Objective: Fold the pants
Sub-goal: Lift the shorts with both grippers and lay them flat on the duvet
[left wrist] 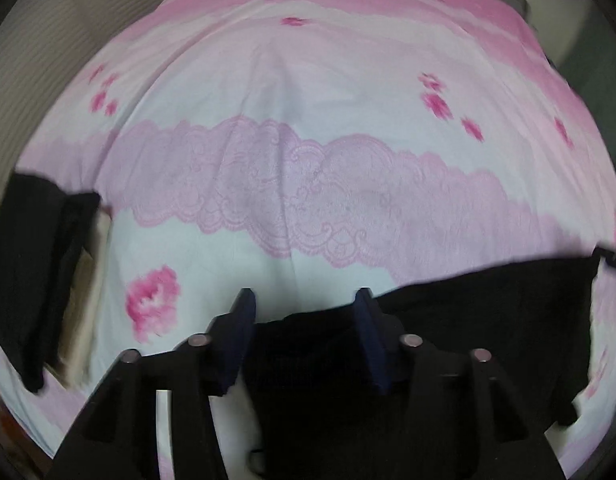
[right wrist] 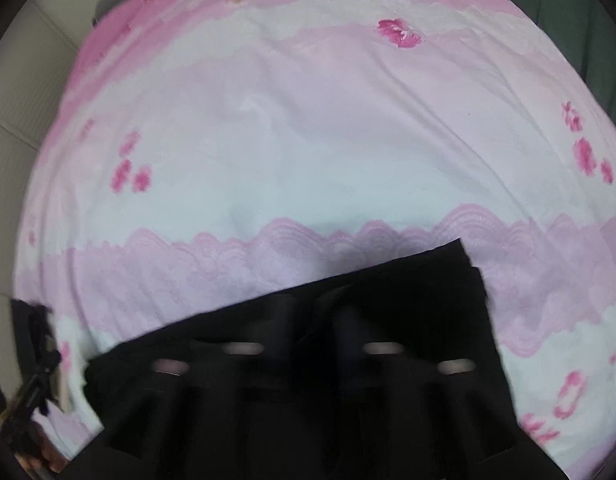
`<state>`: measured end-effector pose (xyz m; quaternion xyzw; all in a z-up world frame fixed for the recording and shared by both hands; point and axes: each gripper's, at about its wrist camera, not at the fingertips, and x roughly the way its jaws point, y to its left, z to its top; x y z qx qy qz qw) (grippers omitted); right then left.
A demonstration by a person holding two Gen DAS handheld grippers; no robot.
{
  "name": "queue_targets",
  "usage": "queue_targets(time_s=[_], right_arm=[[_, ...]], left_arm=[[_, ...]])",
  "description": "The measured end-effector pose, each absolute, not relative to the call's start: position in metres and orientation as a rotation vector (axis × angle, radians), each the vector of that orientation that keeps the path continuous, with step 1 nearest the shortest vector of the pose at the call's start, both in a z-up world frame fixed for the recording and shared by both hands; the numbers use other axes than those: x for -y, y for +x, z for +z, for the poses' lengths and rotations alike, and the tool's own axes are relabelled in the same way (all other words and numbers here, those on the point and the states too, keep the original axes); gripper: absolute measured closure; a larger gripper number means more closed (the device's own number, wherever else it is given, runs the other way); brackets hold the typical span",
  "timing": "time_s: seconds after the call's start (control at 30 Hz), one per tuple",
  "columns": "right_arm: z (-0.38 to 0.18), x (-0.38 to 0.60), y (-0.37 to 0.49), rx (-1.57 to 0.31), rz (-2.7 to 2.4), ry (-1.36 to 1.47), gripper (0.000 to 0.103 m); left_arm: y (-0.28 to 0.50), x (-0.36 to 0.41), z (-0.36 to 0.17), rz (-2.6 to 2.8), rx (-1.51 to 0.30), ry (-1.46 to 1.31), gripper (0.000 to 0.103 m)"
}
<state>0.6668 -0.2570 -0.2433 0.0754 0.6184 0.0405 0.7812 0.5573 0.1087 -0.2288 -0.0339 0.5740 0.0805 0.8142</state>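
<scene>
On pink sheet (left wrist: 308,80): one black pants (left wrist: 488,300).

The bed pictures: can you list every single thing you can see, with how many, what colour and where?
Pants: one pair, black, lying flat on the near part of the bed, under both claws.
Bedsheet: one, pink and white with lace-pattern bands and dark pink flowers, covering the whole bed.
Folded clothes: one stack, black on top with a cream layer beside it, at the left edge of the bed in the left wrist view; how many pieces I cannot tell.
Curtain or cloth: one, green, beyond the bed's far right edge.
Left claw: one, black with dark blue pads, open, above the pants' edge.
Right claw: one, black, blurred, over the pants; appears open.
</scene>
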Motion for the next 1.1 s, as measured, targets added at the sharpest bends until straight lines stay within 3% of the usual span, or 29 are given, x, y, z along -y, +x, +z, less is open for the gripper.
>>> queue_targets(time_s=[0.1,0.17,0.33,0.67,0.9,1.1], right_arm=[[-0.221,0.246,0.655,-1.313,0.162,0.084,0.042],[-0.2,0.245,0.635,-1.258,0.211,0.039,0.042],[-0.172,0.271,0.585,-1.166,0.254,-0.043,0.038],[-0.244,0.312,0.501,-1.347,0.258,-0.023,0.038],[-0.254,0.301,0.469,-1.368,0.177,0.044,0.038],[-0.244,0.256,0.475,-1.332,0.186,0.022,0.038]], left_arm=[[0.542,-0.093,-0.212,0.112,-1.194,0.034,0.047],[0.53,-0.081,-0.201,0.067,-1.156,0.057,0.038],[0.504,-0.045,-0.19,0.005,-1.125,0.078,0.038],[0.441,0.005,-0.229,-0.017,-1.213,0.06,0.035],[0.44,-0.062,-0.232,0.091,-1.149,0.082,0.032],[0.481,-0.13,-0.245,-0.067,-1.181,-0.16,0.033]])
